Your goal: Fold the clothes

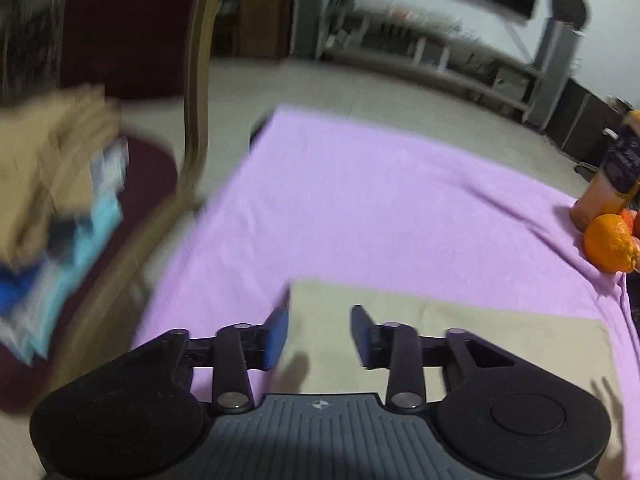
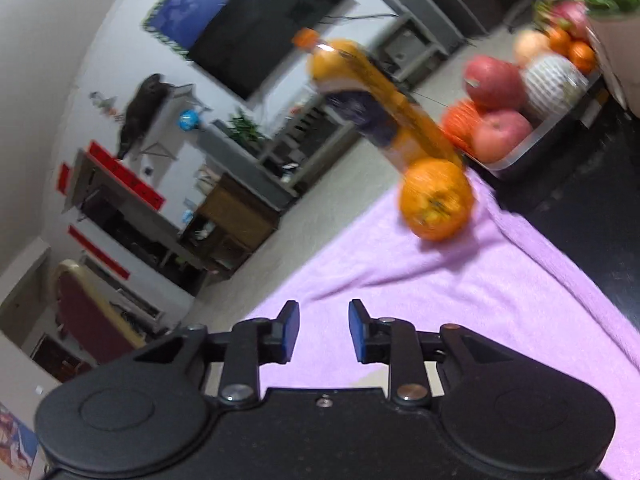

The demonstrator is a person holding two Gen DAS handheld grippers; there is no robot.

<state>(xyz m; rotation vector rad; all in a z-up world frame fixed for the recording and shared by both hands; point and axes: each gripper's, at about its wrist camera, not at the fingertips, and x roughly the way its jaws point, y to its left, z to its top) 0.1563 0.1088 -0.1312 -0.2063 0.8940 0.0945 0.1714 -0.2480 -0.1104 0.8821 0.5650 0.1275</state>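
A folded beige garment (image 1: 460,332) lies flat on the lilac blanket (image 1: 380,200) near its front edge. My left gripper (image 1: 320,332) hangs just above the garment's left part, jaws apart, nothing between the blue pads (image 1: 278,334). In the right wrist view my right gripper (image 2: 323,330) is tilted and raised over the lilac blanket (image 2: 460,292), jaws apart and empty; only a sliver of beige garment (image 2: 374,380) shows under it.
A pile of clothes (image 1: 60,200) sits on a dark red chair (image 1: 132,32) to the left. An orange (image 1: 610,244) and a juice bottle (image 1: 612,176) stand at the blanket's right edge. In the right wrist view, orange (image 2: 438,200), bottle (image 2: 376,108), fruit tray (image 2: 520,108).
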